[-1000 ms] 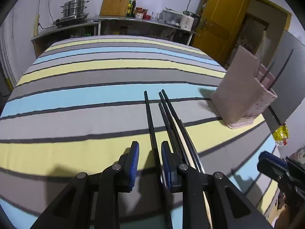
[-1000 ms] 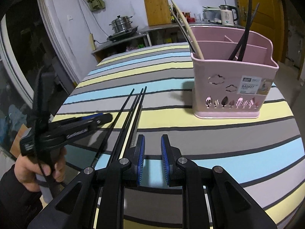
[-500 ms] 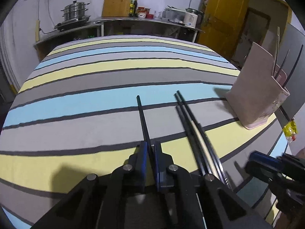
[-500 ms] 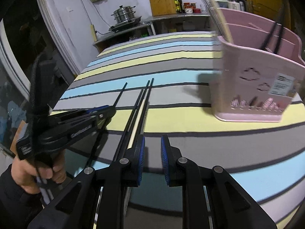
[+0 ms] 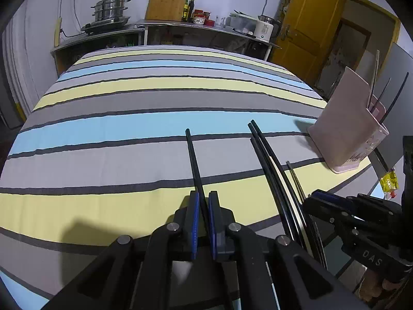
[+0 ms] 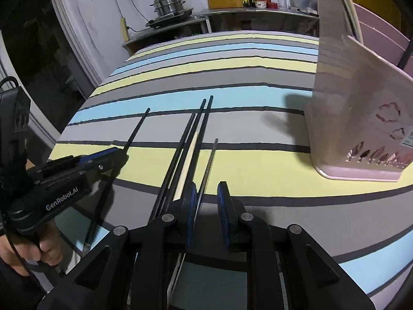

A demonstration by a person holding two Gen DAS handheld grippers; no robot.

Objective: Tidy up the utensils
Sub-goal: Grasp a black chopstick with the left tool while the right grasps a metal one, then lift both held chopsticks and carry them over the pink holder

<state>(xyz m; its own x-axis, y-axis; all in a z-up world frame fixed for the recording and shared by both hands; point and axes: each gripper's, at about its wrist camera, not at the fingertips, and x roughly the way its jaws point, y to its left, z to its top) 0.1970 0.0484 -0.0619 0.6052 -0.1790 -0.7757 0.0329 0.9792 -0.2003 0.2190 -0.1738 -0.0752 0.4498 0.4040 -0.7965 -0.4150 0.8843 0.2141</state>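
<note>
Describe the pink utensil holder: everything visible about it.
The pink utensil holder looks like moulded plastic, with cloud-shaped cutouts on one wall, a row of small cutouts near its base and a sticker at the frame edge. Inner dividers show at its open top. It stands upright on the striped cloth, right of the loose chopsticks, touched by neither gripper. Two dark chopsticks and a pale one lean out of it.

Black chopsticks [image 6: 191, 139] lie beside an upright pink holder [image 6: 361, 118].
</note>
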